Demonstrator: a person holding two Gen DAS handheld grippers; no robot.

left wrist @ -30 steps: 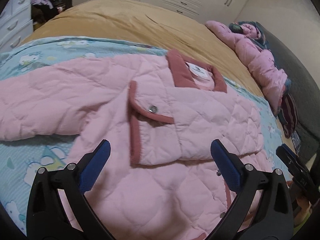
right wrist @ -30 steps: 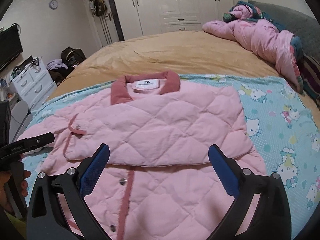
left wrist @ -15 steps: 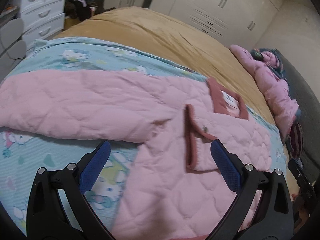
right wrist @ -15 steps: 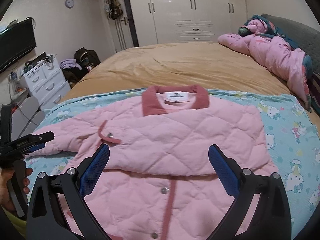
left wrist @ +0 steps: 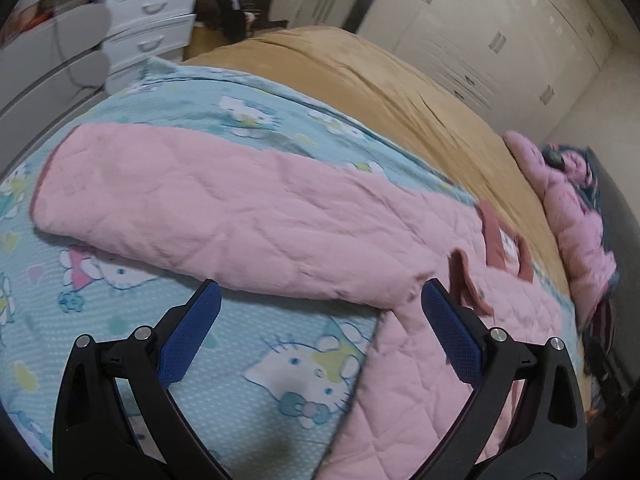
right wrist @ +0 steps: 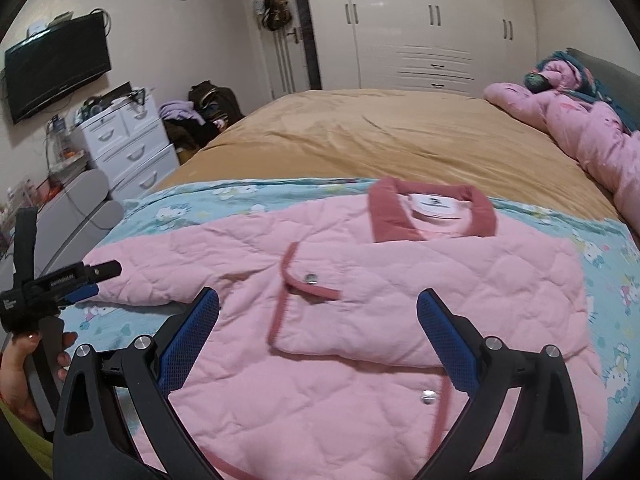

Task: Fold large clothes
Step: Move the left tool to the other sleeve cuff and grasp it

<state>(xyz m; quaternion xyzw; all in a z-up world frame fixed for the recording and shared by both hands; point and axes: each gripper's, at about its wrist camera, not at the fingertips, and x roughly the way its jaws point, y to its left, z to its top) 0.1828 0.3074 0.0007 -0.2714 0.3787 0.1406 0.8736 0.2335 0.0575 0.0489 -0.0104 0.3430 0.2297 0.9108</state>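
Observation:
A pink quilted jacket with a darker pink collar lies flat on a blue cartoon-print sheet on the bed. Its right sleeve is folded across the chest. Its left sleeve stretches out to the left. My left gripper is open and empty, just in front of that sleeve's lower edge; it also shows in the right wrist view beside the sleeve's cuff. My right gripper is open and empty above the jacket's front.
A tan bedspread covers the far bed. A pink duvet is heaped at the right. White drawers, bags and a wall TV stand left of the bed. White wardrobes line the far wall.
My left gripper has swung left from the jacket's chest to the outstretched sleeve. My right gripper has drifted right and back a little. Both stay open.

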